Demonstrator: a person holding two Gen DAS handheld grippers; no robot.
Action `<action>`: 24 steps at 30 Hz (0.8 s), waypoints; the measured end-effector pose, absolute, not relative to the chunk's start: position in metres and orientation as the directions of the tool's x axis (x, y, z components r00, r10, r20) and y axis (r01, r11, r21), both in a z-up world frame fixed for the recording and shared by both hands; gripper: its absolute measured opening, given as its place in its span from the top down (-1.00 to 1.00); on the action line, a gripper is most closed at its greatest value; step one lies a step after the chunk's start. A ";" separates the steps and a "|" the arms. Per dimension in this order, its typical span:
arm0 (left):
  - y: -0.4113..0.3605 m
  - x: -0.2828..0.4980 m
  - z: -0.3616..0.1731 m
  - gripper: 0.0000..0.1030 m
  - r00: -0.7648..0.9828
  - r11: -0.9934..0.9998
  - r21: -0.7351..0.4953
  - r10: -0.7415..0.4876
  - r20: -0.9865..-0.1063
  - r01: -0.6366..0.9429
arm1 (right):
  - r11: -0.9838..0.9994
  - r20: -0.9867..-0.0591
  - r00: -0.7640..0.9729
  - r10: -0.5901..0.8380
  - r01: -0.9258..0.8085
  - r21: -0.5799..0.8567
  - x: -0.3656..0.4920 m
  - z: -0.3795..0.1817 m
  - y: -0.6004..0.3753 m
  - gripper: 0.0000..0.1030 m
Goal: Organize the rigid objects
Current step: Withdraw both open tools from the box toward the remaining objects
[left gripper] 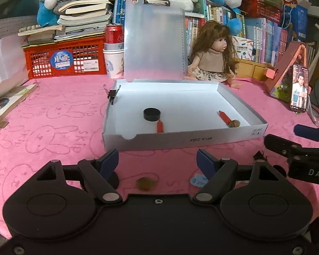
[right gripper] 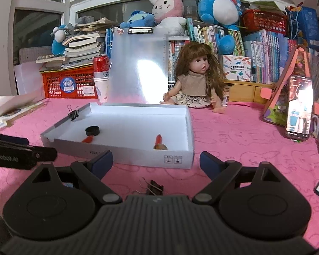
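Hovering over the pink cloth (left gripper: 53, 110) before the white box (left gripper: 180, 140), both grippers gape wide and empty, the left gripper (left gripper: 158, 161) above a walnut (left gripper: 146, 183), the right gripper (right gripper: 156, 162) above a binder clip (right gripper: 154, 188).

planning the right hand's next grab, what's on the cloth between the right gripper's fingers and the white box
A black binder clip lies on the pink cloth, between the right gripper and the white box; nothing else. The right wrist view shows it.

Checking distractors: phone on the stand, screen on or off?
On. The phone leans upright in its stand, screen lit and showing a picture of a person.
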State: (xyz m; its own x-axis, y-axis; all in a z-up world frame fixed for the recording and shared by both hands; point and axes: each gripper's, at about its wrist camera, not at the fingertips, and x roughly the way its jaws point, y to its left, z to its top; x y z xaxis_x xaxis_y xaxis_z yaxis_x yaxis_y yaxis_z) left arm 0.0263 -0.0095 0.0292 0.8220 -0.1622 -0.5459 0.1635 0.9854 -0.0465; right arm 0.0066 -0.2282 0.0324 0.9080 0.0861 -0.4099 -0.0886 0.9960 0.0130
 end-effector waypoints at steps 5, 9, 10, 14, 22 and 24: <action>0.001 0.019 0.024 -0.54 0.835 0.990 -0.033 -0.136 -0.534 0.140 | 0.997 -0.403 0.913 0.066 -0.079 -0.017 -0.003 0.025 -0.230 -0.85; 0.009 0.011 0.017 -0.57 0.853 0.994 -0.045 -0.109 -0.511 0.100 | 0.997 -0.390 0.920 0.038 -0.061 -0.048 -0.010 0.017 -0.228 -0.88; 0.010 0.010 0.015 -0.64 0.855 0.994 -0.046 -0.105 -0.507 0.095 | 0.997 -0.388 0.921 0.034 -0.058 -0.051 -0.012 0.015 -0.228 -0.90; 0.013 0.005 0.008 -0.68 0.862 0.996 -0.037 -0.086 -0.500 0.078 | 0.997 -0.390 0.920 0.025 -0.052 -0.058 -0.018 0.008 -0.227 -0.90; 0.028 0.004 -0.003 -0.67 0.851 0.999 -0.033 -0.052 -0.522 0.041 | 0.998 -0.413 0.911 0.007 -0.033 -0.056 -0.027 -0.007 -0.230 -0.89; 0.032 0.004 -0.006 -0.67 0.851 0.999 -0.032 -0.029 -0.525 0.014 | 0.999 -0.425 0.905 0.004 -0.025 -0.044 -0.027 -0.009 -0.232 -0.86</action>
